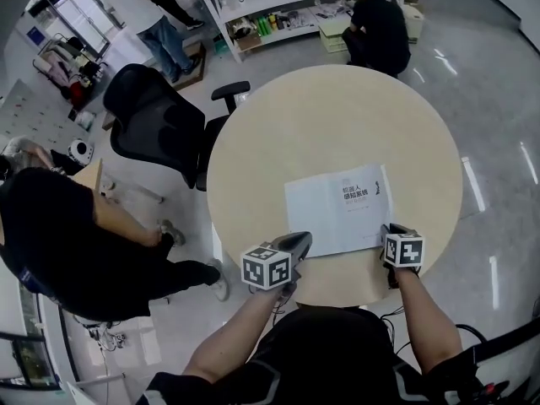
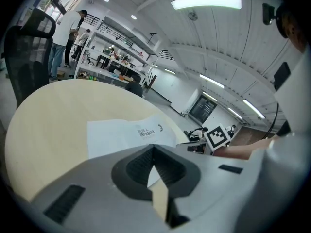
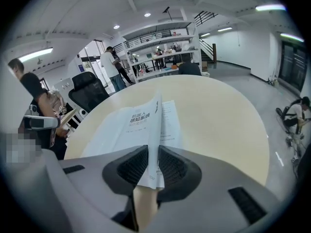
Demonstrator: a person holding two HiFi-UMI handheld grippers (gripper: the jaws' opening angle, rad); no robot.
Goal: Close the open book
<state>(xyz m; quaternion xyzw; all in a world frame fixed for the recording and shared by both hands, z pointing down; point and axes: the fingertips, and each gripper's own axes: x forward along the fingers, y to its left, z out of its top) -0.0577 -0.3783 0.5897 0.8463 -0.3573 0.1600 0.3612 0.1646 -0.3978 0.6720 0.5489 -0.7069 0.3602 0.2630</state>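
A book (image 1: pixel 333 209) with a white cover and dark title print lies on the near part of the round beige table (image 1: pixel 337 116). My right gripper (image 1: pixel 388 233) is at the book's right edge. In the right gripper view the jaws (image 3: pixel 149 152) are shut on the cover's edge, which stands raised between the pads, with a printed page (image 3: pixel 170 123) showing beside it. My left gripper (image 1: pixel 297 243) sits at the book's near left corner. Its jaws (image 2: pixel 154 147) are shut with nothing between them, and the book (image 2: pixel 126 132) lies just beyond them.
A black office chair (image 1: pixel 156 121) stands at the table's left. A person in black (image 1: pixel 59 226) sits further left. Another person (image 1: pixel 380 28) crouches by the shelves (image 1: pixel 278 11) beyond the table. The table's near edge (image 1: pixel 337 298) is close to my body.
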